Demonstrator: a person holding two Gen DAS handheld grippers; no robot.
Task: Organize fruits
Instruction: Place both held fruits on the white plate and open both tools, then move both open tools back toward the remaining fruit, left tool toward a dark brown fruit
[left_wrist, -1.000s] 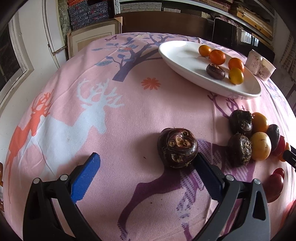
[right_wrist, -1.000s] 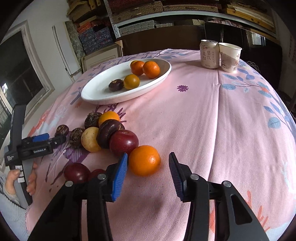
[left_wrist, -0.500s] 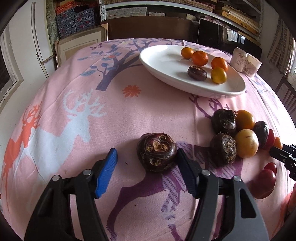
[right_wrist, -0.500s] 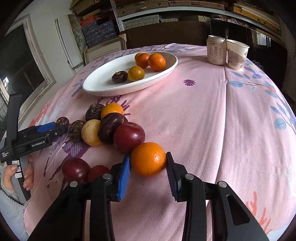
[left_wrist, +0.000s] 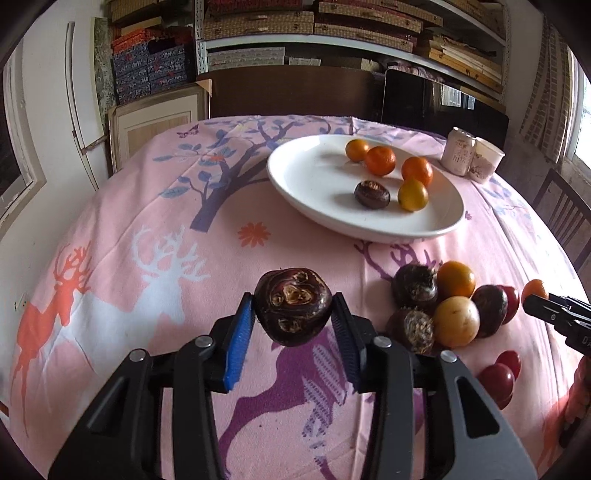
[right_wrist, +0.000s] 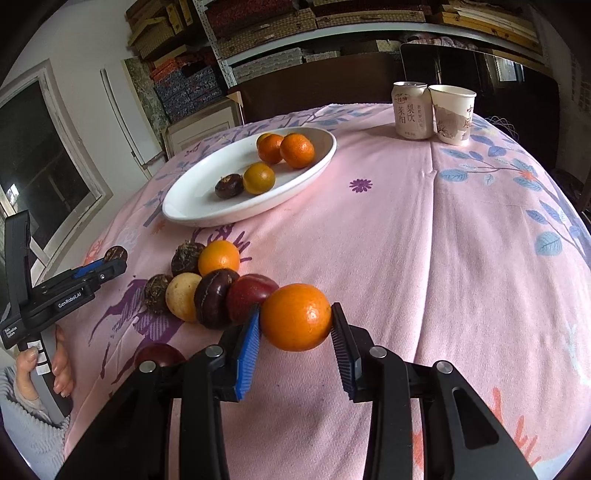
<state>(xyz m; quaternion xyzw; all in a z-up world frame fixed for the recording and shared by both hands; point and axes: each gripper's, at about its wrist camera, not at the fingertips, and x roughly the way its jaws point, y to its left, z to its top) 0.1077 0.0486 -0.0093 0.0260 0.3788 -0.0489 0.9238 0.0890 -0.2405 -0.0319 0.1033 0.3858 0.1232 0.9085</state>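
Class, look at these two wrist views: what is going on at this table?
A person is sorting fruit with two handheld grippers. The left gripper, whose jaws have just been closing, clamps a dark brown knobbly water chestnut. The right gripper clamps a round orange beside the loose pile. The white oval plate already holds five fruits.

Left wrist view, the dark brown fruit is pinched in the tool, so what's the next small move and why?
Probably carry the dark brown fruit up and forward to the white plate. The left tool has just closed on it, pads pressing both sides, and the plate already holds one like it with bare space beside.
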